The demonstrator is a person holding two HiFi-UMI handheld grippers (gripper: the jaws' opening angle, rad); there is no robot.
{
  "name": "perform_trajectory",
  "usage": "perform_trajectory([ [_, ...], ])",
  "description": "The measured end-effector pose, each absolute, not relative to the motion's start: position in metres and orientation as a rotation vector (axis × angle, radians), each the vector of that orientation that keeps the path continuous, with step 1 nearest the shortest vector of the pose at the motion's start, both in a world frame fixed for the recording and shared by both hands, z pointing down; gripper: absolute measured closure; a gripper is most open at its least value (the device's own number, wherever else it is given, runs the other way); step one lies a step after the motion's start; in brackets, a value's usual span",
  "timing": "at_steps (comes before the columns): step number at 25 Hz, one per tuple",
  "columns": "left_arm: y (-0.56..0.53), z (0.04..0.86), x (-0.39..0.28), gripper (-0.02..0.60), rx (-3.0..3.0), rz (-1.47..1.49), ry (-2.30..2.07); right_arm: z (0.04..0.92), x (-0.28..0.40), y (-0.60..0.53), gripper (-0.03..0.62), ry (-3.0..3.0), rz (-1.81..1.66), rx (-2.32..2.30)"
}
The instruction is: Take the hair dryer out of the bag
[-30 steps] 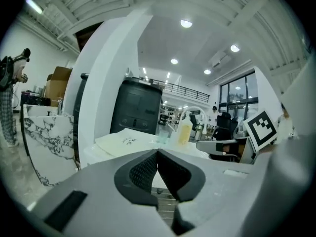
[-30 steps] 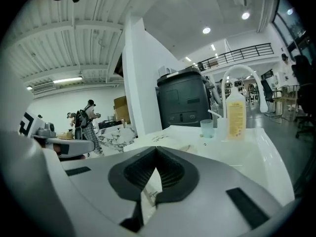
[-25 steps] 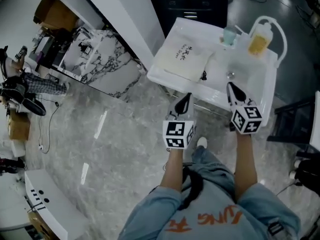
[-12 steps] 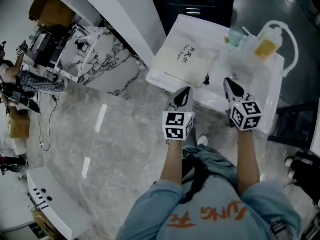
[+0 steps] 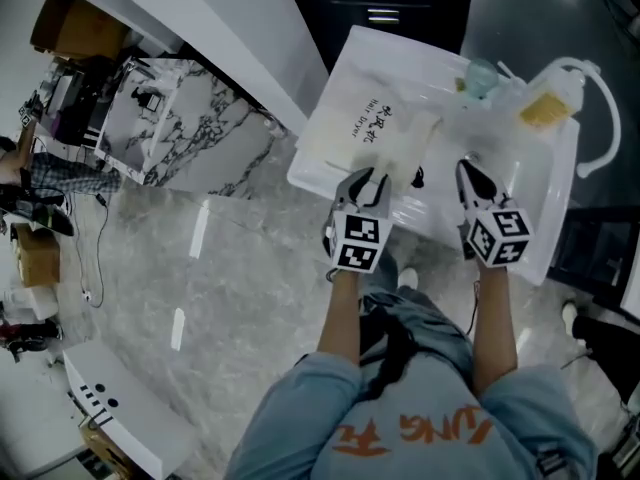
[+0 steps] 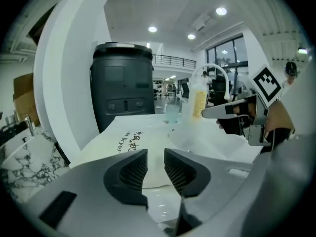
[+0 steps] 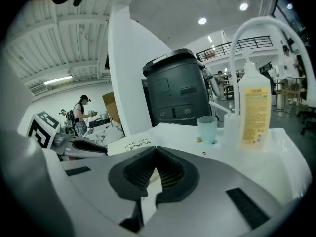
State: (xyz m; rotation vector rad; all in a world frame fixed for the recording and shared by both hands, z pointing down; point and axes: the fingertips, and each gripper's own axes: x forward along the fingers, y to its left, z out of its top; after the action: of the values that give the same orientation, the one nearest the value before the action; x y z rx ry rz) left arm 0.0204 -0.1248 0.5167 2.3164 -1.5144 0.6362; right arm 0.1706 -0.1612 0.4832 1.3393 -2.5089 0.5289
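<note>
- White desk (image 5: pixel 440 208) with a basin, right in front of me.
- Bag (image 5: pixel 368 136) lies flat on the desk's left part; the hair dryer itself I can't see.
- My left gripper (image 5: pixel 366 180) at the bag's near edge — fingers (image 6: pixel 132 171) just opened partway, nothing between them.
- My right gripper (image 5: pixel 468 174) over the basin — fingers (image 7: pixel 170 171) pressed together, empty.

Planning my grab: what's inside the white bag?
Nothing inside shows: the bag lies flat, its fabric hiding any contents. Only a small dark piece shows at its edge.

Yellow bottle (image 7: pixel 254 108) stands near a pale cup (image 7: pixel 207 129).
</note>
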Motion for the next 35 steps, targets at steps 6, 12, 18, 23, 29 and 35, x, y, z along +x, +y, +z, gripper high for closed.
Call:
perform_trajectory([
  [6,-0.147,0.539,0.016,0.476,2.37,0.907,-1.435,0.497,0.157,-0.18,0.594,-2.497,0.55,1.324],
  [12,-0.167,0.552,0.013,0.463,2.415,1.149,-1.357,0.508,0.158,-0.194,0.594,-2.443,0.523,1.351],
  [18,-0.18,0.573,0.015,0.408,2.464,1.296,-1.189,0.519,0.161,-0.204,0.594,-2.422,0.563,1.405],
  [23,-0.183,0.584,0.018,0.418,2.48,1.331,-1.102,0.526,0.166,-0.21,0.594,-2.386,0.583,1.442],
  [29,-0.187,0.585,0.016,0.542,2.499,1.402,-1.112,0.529,0.163,-0.213,0.594,-2.367,0.596,1.454],
  [35,-0.187,0.58,0.013,0.576,2.495,1.393,-1.15,0.527,0.155,-0.211,0.594,-2.378,0.583,1.426],
])
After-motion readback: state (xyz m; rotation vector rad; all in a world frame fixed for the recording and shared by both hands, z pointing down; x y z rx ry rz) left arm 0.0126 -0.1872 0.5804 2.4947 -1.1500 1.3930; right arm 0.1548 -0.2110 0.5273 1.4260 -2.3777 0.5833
